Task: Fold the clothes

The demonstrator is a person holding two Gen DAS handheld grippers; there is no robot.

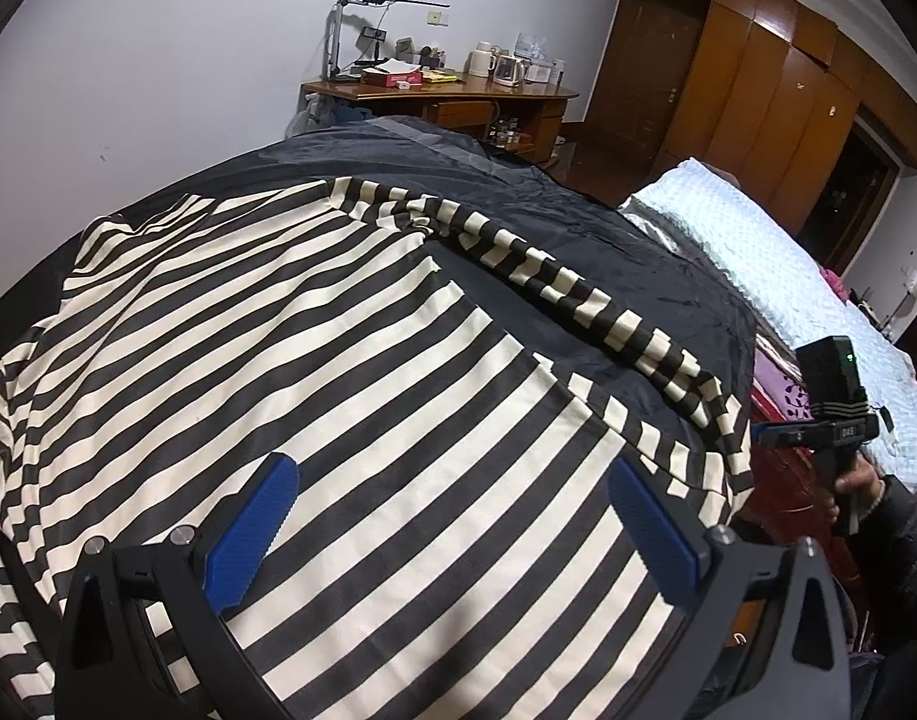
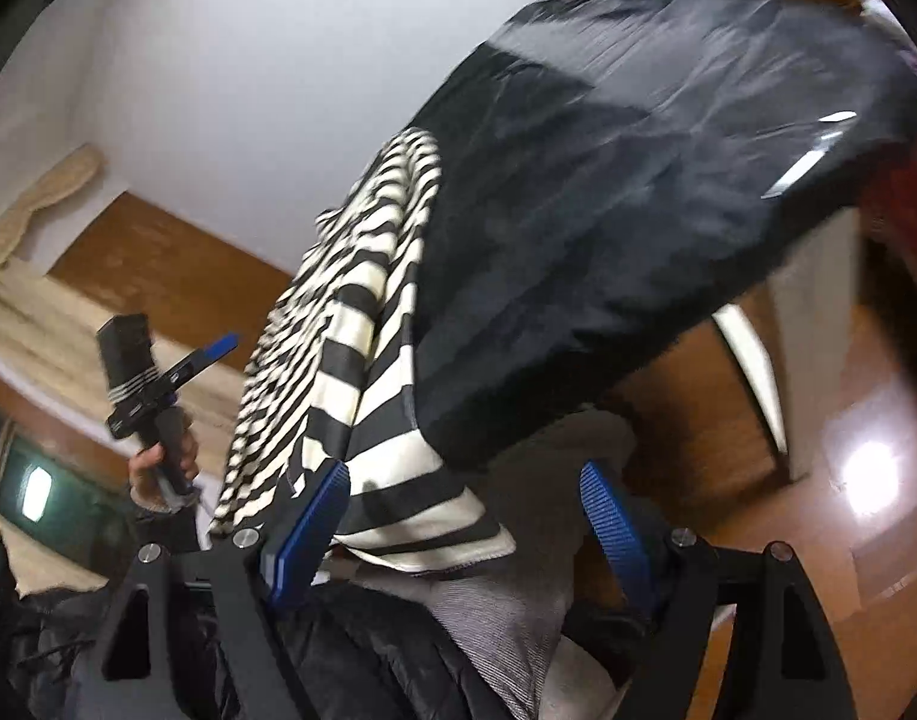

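Note:
A black-and-cream striped shirt (image 1: 314, 360) lies spread on a dark cloth-covered table (image 1: 638, 276), one sleeve (image 1: 584, 294) stretched toward the right edge. My left gripper (image 1: 452, 480) hovers open above the shirt's body, blue pads (image 1: 254, 534) wide apart, nothing held. My right gripper (image 2: 464, 480) is open by the table's corner, just below the shirt's hanging hem (image 2: 422, 516); the view is tilted and blurred. The right gripper's body also shows at the right in the left wrist view (image 1: 836, 414). The left gripper also shows in the right wrist view (image 2: 158, 384).
A wooden desk (image 1: 440, 96) with kettles and clutter stands behind the table. Wooden wardrobes (image 1: 758, 78) line the back right. A bed with a light-blue cover (image 1: 776, 264) lies to the right. Wooden floor (image 2: 818, 510) is below the table corner.

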